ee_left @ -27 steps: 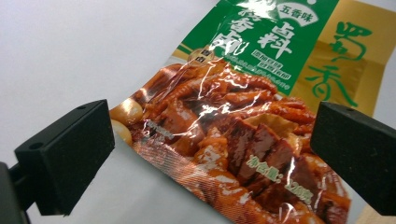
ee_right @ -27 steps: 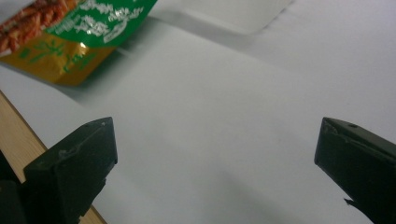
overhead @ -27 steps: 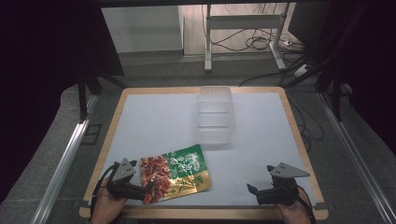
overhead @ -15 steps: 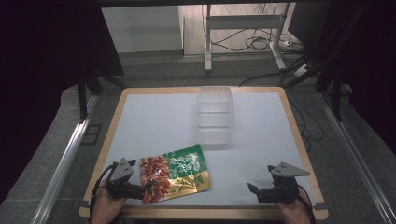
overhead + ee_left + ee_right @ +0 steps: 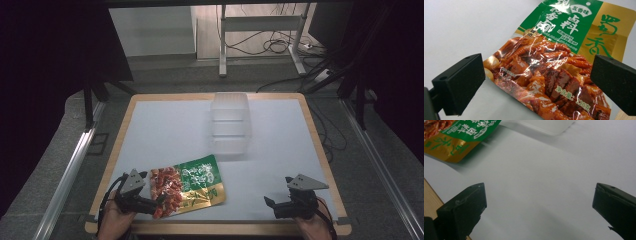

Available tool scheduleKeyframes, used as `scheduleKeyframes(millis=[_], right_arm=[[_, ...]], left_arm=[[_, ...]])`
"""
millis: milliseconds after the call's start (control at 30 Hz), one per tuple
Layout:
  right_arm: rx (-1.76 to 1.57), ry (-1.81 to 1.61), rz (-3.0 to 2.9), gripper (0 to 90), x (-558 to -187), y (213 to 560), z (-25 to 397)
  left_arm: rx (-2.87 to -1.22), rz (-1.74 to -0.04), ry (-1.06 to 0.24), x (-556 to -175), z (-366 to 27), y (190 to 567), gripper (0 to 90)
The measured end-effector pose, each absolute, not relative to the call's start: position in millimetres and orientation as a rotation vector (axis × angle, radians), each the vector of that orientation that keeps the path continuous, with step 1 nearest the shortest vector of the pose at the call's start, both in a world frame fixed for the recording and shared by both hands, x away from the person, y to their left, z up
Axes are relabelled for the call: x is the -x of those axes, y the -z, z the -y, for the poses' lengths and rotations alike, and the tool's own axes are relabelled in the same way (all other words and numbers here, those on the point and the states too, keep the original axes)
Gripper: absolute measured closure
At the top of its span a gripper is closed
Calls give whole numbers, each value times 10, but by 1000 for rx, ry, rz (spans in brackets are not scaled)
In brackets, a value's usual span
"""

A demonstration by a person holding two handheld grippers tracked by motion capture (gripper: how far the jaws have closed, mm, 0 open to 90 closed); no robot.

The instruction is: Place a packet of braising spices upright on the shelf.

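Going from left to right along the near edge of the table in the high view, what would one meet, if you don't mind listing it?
Left gripper → snack pouch → right gripper. The clear plastic container stands farther back, so it is left out of this row.

One snack pouch point(image 5: 189, 186), one clear container point(image 5: 229, 122), two hand-held grippers.

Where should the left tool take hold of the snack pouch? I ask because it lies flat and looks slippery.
Probably at the red end of the snack pouch, the short edge nearest the left tool. Come in low from the pouch's left, one jaw under that edge and one above. In the left gripper view that corner seems to lift slightly off the white mat, and the open jaws already flank it.
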State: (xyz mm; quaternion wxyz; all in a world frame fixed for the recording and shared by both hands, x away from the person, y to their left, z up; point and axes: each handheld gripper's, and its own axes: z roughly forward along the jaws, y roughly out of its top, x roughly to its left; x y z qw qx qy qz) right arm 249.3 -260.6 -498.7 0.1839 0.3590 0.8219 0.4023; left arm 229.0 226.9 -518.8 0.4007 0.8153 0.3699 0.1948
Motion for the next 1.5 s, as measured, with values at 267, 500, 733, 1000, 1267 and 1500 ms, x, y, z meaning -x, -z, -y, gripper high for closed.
scheduleKeyframes(millis=[267, 500, 733, 1000, 1267, 1500], right_arm=[[-966, -1115, -2322, 0, -2502, 4976, 2544], [-990, -1186, -2319, 0, -2538, 4953, 2532], [-984, -1222, -2315, 0, -2587, 4927, 2464], [-913, -1196, -2354, 0, -2625, 4946, 2374], [-863, -1222, -2342, 0, -2661, 4916, 2303], [-848, -1212, -2364, 0, -2713, 4944, 2214]], left_arm=[[-2059, -943, -479, -2290, -2268, 5184, 0], [-2063, -946, -472, -2284, -2263, 5183, 0], [-2070, -950, -481, -2281, -2265, 5193, 0], [-2079, -940, -500, -2277, -2255, 5204, 0], [-2071, -938, -504, -2277, -2264, 5205, 0], [-2069, -938, -511, -2276, -2263, 5205, 0]])
